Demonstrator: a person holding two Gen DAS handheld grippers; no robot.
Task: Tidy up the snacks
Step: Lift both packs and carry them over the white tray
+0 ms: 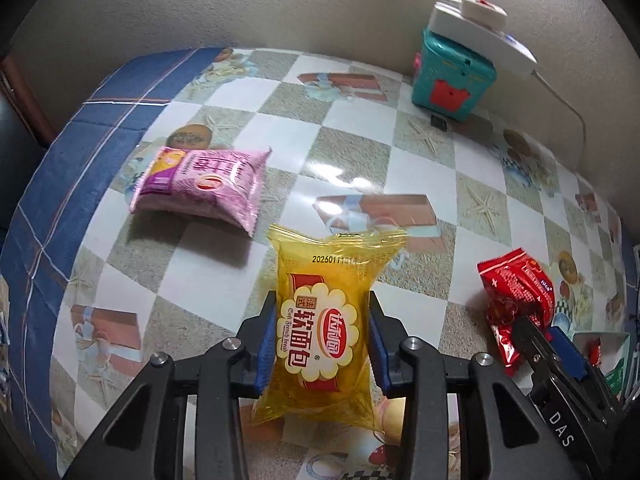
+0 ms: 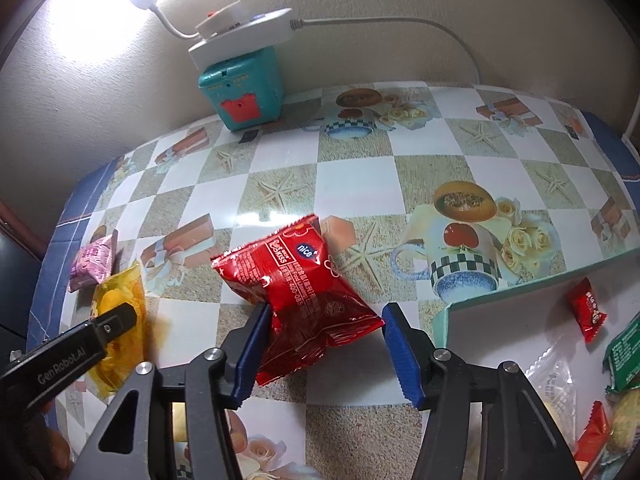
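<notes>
My left gripper [image 1: 322, 328] is shut on a yellow soft-bread packet [image 1: 326, 300], its blue pads pressing both sides; the packet also shows in the right wrist view [image 2: 118, 320]. A pink snack packet [image 1: 200, 184] lies on the table to the far left, also seen in the right wrist view [image 2: 94, 262]. My right gripper [image 2: 324, 340] is open around a red snack packet [image 2: 300, 300] that lies on the table; the left pad touches it and the right pad stands apart. The red packet also appears in the left wrist view [image 1: 516, 296].
A white box [image 2: 500, 340] at the right holds several wrapped snacks, including a small red one [image 2: 586, 312] and a green one [image 2: 624, 352]. A teal toy box [image 2: 244, 88] with a white lamp base [image 2: 240, 32] and cable stands by the back wall. The table has a checked cloth [image 2: 360, 168].
</notes>
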